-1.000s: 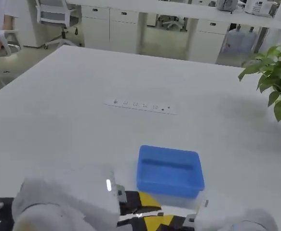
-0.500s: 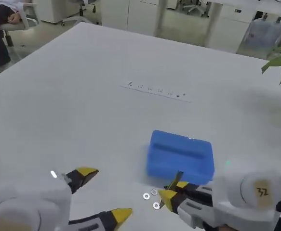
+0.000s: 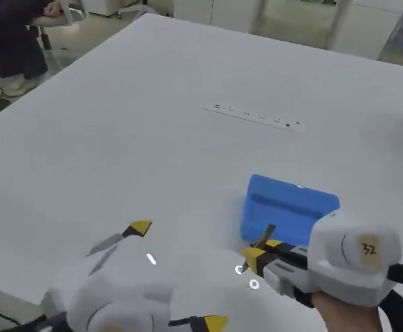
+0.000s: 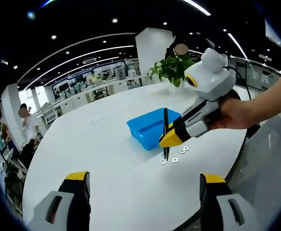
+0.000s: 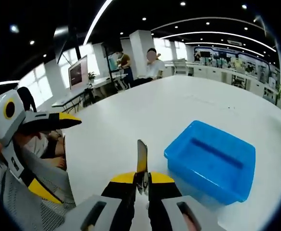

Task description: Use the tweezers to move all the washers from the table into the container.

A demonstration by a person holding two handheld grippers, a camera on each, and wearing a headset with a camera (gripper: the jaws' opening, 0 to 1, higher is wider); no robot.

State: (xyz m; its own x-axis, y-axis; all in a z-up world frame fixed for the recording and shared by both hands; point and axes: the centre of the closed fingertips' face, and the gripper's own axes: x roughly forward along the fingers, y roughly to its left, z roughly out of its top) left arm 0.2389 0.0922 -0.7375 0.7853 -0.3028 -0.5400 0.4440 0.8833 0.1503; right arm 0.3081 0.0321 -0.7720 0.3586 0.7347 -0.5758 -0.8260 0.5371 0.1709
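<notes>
Washers wait beside the box: at a white workbench (image 3: pixel 118 138), a person's right gripper (image 3: pixel 256 254) has its yellow-tipped jaws clamped on a pair of slim dark metal tweezers (image 4: pixel 165 134). The tips point down at several small silvery ring-shaped metal washers (image 4: pixel 175 160). These lie flat on the tabletop, just beside the near wall of the shallow blue rectangular plastic container (image 3: pixel 291 204). Whether the tips already touch a washer cannot be told. The left gripper (image 4: pixel 144 179) hangs on the person's side of the container, well apart from it, jaws spread wide and holding nothing.

The washers look thin, light and stiff, and likely to skate on the smooth top. The surest hold is probably across one side of a ring, one tine through the hole and one outside the rim, pinched gently so it does not flick away.

The only legible writing is "32" on a round pale label (image 3: pixel 367 249) on the right gripper's white housing. Markings on the white strip of sockets (image 3: pixel 253 116) beyond the container are too small to read.
</notes>
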